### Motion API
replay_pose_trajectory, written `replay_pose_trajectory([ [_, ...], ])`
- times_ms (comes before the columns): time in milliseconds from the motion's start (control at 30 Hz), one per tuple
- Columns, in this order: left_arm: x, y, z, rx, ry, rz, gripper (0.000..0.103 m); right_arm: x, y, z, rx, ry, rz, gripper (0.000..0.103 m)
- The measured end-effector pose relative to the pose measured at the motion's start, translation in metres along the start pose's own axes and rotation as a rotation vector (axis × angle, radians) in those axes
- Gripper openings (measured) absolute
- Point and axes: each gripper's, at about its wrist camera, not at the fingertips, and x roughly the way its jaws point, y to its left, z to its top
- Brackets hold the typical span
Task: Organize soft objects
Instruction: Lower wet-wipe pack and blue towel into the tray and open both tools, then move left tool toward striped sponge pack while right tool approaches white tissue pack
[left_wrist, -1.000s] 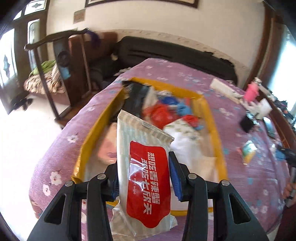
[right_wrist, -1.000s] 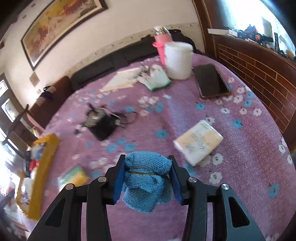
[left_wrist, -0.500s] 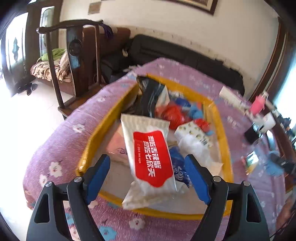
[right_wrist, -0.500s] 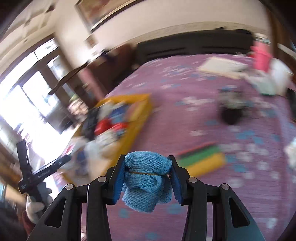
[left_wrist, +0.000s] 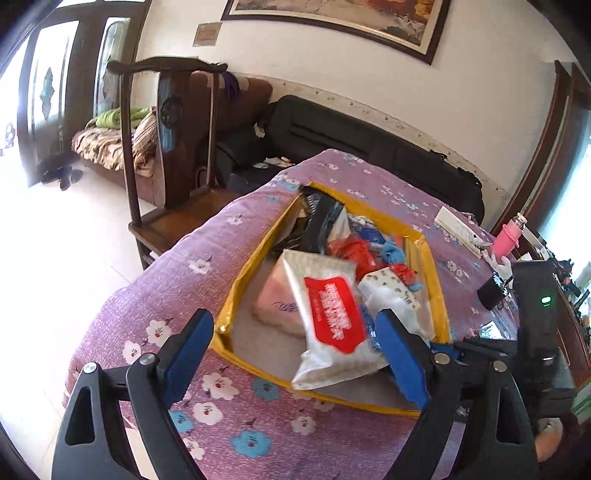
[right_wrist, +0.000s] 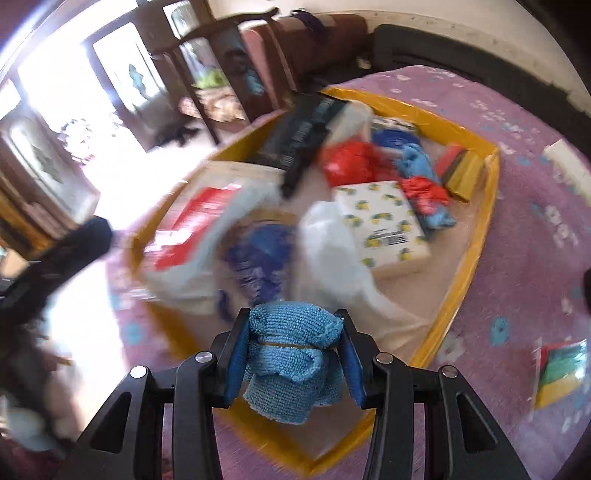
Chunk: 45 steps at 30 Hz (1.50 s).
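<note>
A yellow-rimmed tray (left_wrist: 240, 284) on the purple flowered tablecloth holds several soft packs and cloths. A white wipes pack with a red label (left_wrist: 328, 317) lies at its near end. My left gripper (left_wrist: 291, 354) is open and empty, just short of the tray's near rim. My right gripper (right_wrist: 293, 354) is shut on a rolled blue towel (right_wrist: 291, 362) and holds it over the tray's near rim (right_wrist: 465, 273). The right gripper's body also shows at the right of the left wrist view (left_wrist: 535, 332). The right wrist view is blurred.
A lemon-print tissue pack (right_wrist: 384, 225), red and blue bags and a black pack lie in the tray. A sponge pack (right_wrist: 557, 373) lies on the cloth to the right. A wooden chair (left_wrist: 170, 155) stands left of the table. A pink bottle (left_wrist: 508, 240) stands far right.
My left gripper opened, dropped the wipes pack into the tray and drew back. My right gripper swung left with the blue towel until it came over the tray.
</note>
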Motion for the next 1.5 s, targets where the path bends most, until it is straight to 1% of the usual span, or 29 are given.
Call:
replay_pose_trajectory([
  [33, 0.001, 0.002, -0.001, -0.002, 0.003, 0.007, 0.089, 0.002, -0.001, 0.001, -0.005, -0.01, -0.022, 0.052],
  [100, 0.003, 0.004, -0.003, -0.003, 0.008, 0.019, 0.089, -0.003, -0.005, 0.001, 0.011, -0.016, 0.005, 0.056],
  [133, 0.004, 0.004, -0.003, -0.001, 0.007, 0.023, 0.089, -0.008, -0.006, 0.0, 0.016, -0.024, 0.018, 0.062],
  [167, 0.004, 0.003, -0.004, 0.006, 0.005, 0.031, 0.089, -0.014, -0.007, -0.001, 0.019, -0.042, 0.024, 0.068],
  [267, 0.001, -0.007, -0.007, 0.044, -0.016, 0.075, 0.089, -0.041, -0.015, -0.005, 0.025, -0.114, 0.009, 0.076],
  [367, -0.001, -0.023, -0.009, 0.099, -0.031, 0.114, 0.089, -0.067, -0.025, -0.012, 0.059, -0.187, -0.017, 0.08],
  [433, -0.002, -0.035, -0.01, 0.143, -0.036, 0.135, 0.089, -0.079, -0.04, -0.02, 0.094, -0.217, -0.029, 0.081],
  [667, -0.007, -0.083, -0.024, 0.304, -0.052, 0.211, 0.089, -0.102, -0.086, -0.052, 0.227, -0.25, -0.055, 0.082],
  [767, -0.007, -0.102, -0.03, 0.358, -0.041, 0.222, 0.091, -0.108, -0.112, -0.067, 0.291, -0.252, -0.067, 0.082],
  [900, -0.007, -0.122, -0.037, 0.409, -0.03, 0.226, 0.091, -0.12, -0.137, -0.09, 0.345, -0.261, -0.088, 0.082],
  [1133, -0.007, -0.157, -0.048, 0.497, -0.017, 0.218, 0.091, -0.133, -0.167, -0.119, 0.42, -0.276, -0.086, 0.082],
  [1500, -0.004, -0.193, -0.063, 0.573, 0.015, 0.185, 0.091, -0.14, -0.193, -0.147, 0.492, -0.286, -0.078, 0.082],
])
